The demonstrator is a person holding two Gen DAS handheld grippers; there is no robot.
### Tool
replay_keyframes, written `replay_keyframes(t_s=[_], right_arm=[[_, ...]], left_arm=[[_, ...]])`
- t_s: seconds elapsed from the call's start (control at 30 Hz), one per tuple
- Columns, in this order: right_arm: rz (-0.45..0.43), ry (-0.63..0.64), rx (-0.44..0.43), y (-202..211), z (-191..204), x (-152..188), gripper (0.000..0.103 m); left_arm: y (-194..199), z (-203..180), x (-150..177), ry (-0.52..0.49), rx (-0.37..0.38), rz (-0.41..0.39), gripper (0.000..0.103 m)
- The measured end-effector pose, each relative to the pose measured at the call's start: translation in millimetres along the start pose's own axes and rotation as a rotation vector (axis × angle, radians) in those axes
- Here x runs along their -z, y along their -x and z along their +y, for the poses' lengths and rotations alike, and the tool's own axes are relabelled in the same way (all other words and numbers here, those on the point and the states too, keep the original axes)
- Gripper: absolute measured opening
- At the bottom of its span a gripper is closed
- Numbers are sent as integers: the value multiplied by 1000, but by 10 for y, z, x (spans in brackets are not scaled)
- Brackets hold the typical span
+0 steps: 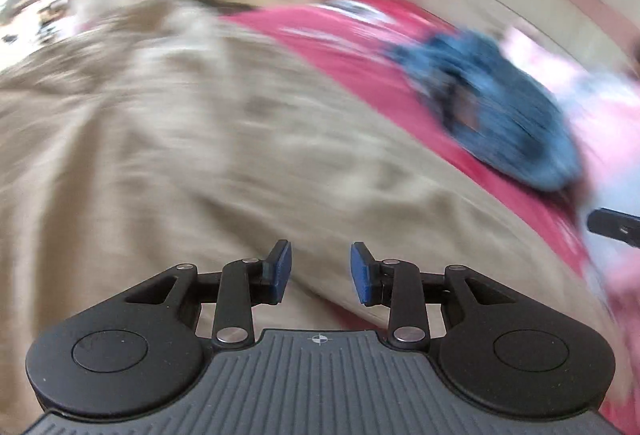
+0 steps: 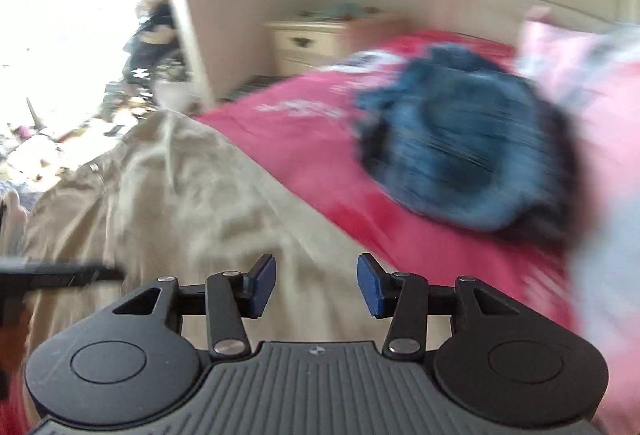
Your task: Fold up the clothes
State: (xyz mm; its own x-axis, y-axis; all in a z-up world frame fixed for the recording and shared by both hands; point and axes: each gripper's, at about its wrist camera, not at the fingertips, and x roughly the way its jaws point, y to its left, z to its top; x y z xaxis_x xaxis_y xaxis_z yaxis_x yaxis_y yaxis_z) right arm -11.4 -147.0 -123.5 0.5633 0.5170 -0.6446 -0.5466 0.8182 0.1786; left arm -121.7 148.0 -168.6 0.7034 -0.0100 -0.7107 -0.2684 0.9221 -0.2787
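Note:
A beige garment point(image 1: 192, 139) lies spread over a red bedcover point(image 1: 352, 47); the right wrist view shows the same beige garment point(image 2: 180, 195) on the red bedcover point(image 2: 312, 139). A crumpled blue denim garment point(image 1: 504, 115) sits on the red cover beyond it, and the right wrist view has this blue denim garment point(image 2: 468, 151) at upper right. My left gripper point(image 1: 321, 273) hovers over the beige cloth, open, with nothing between its blue pads. My right gripper point(image 2: 316, 285) is open too, over the beige cloth's edge, and holds nothing. Both views are blurred.
Pink and white bedding point(image 2: 592, 107) is piled at the right. A cream nightstand point(image 2: 308, 43) stands behind the bed by the wall. A bright doorway with clutter point(image 2: 80, 107) opens at left. The other gripper's black tip point(image 1: 616, 227) shows at the right edge.

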Motion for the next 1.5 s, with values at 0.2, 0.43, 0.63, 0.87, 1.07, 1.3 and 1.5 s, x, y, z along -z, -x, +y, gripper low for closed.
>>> replay_keyframes(t_s=[0.2,0.43,0.63,0.87,1.07,1.3,1.5], right_arm=[[133,67,-101,-1583,87,-628,47],[236,-35,-134,-2483,137,-916,51],[326,87,-198,-2535,338,-1046,2],[202,225,-57,-2465,477,-1151,0],[131,342,102,-2615,653,-1107,0],[91,433,246,-2601,814,-1051,34],[16,138,106,-1618,514,-1125,35]], left_arm=[[-169,450,-132,59,-129,-43,32],[-263,648,-123,41,-143,-83,32],[-309,822,-259,99,-181,-183,32],[-411,1064,-410,137,-248,-247,32],[-459,1162,-424,88,-278,-270,32],[-463,1191,-409,56,-268,-269,32],[-259,1156,-415,92,-226,-255,33]])
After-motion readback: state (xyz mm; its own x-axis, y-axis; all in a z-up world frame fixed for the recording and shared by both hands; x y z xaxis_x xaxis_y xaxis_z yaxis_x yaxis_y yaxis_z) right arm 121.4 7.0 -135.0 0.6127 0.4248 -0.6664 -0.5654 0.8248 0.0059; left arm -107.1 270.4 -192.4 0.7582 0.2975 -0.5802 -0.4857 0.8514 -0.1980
